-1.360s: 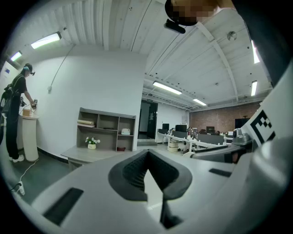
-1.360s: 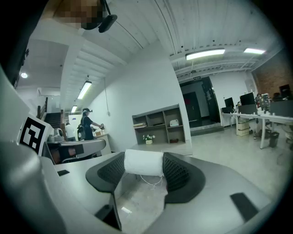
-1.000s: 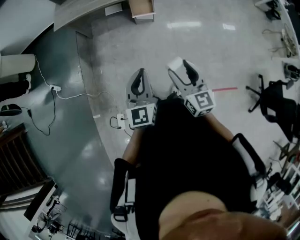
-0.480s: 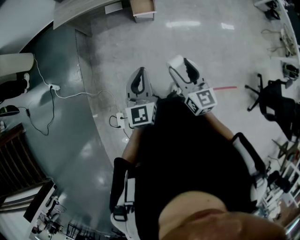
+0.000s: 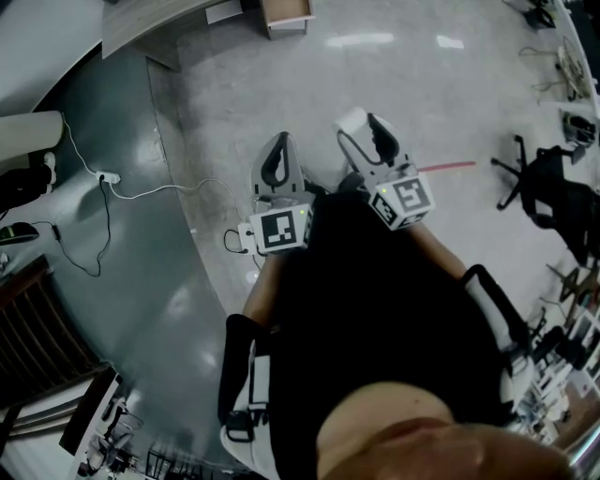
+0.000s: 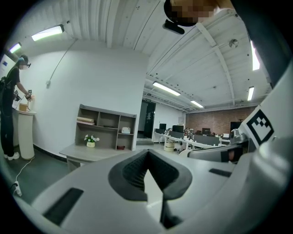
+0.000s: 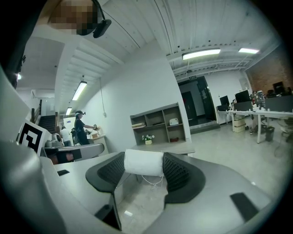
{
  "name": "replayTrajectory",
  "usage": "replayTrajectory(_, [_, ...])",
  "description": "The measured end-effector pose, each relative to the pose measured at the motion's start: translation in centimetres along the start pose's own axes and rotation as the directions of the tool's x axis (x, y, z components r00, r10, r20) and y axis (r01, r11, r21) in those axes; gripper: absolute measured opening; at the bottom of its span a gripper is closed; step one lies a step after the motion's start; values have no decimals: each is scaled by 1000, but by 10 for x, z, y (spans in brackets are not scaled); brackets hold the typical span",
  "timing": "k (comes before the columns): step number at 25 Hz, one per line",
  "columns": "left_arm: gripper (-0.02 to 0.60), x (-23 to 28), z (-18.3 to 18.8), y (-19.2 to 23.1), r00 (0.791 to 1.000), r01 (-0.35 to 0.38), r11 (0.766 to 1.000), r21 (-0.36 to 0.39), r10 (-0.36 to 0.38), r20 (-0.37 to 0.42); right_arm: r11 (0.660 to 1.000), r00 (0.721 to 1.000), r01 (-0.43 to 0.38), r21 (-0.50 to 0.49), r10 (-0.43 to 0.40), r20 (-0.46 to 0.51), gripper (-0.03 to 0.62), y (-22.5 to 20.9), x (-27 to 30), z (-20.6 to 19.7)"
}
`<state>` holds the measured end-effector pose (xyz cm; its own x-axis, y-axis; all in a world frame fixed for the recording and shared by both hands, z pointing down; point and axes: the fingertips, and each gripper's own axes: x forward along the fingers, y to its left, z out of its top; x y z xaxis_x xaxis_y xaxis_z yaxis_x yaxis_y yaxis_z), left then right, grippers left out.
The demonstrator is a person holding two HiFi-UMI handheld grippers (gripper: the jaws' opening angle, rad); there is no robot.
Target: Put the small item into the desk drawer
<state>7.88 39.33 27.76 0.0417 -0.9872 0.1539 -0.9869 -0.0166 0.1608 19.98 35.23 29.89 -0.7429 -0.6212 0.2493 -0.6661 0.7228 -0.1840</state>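
Note:
My right gripper is held out in front of the person's body, above the floor, shut on a small white padded item. In the right gripper view the white item sits crosswise between the two dark pads, with a thin white thread hanging under it. Beside it, my left gripper is shut with nothing in it; its pads meet in a narrow V. A grey desk with a shelf unit stands ahead. An open wooden drawer shows at the head view's top.
A power strip with a white cable lies on the dark floor at left. A black office chair stands at right, and a red floor line is near it. A person stands at a white pedestal far left.
The floor scene has slid slightly up in the head view. Both grippers keep their pose, and the right one still holds the white item.

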Motion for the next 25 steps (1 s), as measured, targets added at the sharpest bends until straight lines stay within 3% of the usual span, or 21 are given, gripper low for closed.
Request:
replayTrajectory(12, [-2,1,3,24,998,57,998,0,-57,4,998,998,62,9,-62,29,262,13,24,5])
replayTrajectory(25, [-2,74,10,53,1000,21,1000,-4,-21,-14,999,999,35,6,-35,30,262,-28,103,25])
